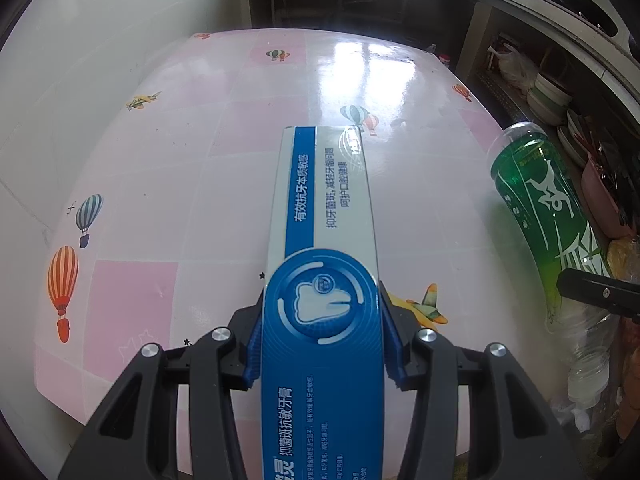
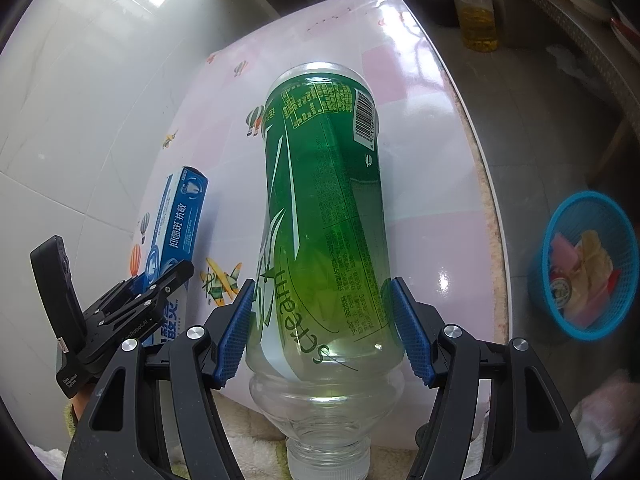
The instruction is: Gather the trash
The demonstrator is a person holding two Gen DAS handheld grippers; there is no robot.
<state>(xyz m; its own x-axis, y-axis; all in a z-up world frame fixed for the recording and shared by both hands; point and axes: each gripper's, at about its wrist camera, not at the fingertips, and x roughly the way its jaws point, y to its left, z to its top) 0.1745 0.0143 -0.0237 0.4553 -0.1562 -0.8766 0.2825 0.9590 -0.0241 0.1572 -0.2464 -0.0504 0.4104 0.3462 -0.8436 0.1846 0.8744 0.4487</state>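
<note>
Right now I have both pieces of trash in hand and lifted above the table (image 1: pixel 168 168), which is covered in a glossy pink cloth printed with balloons and planes. My left gripper (image 1: pixel 320 344) is pinching a long blue-and-white toothpaste box (image 1: pixel 326 216) across its width, the blue pads pressed against both side edges; the box sticks out forward, away from the camera. My right gripper (image 2: pixel 324 332) is clamped on an empty clear bottle with a green label (image 2: pixel 320 208), pads against the lower body, the capped neck pointing back towards the camera and the base pointing away.

I judge the picking-up step done and the carrying step next. A blue mesh basket (image 2: pixel 584 264) sits on the floor beyond the table's right edge and already holds wrappers, so it looks like the bin. The next move calls for swinging the bottle out past the table edge and over the basket before I loosen the grip, then bringing the box the same way.

Both grippers tilt steeply down toward the tabletop, side by side, the left one visible at the lower left of the right camera's view.
</note>
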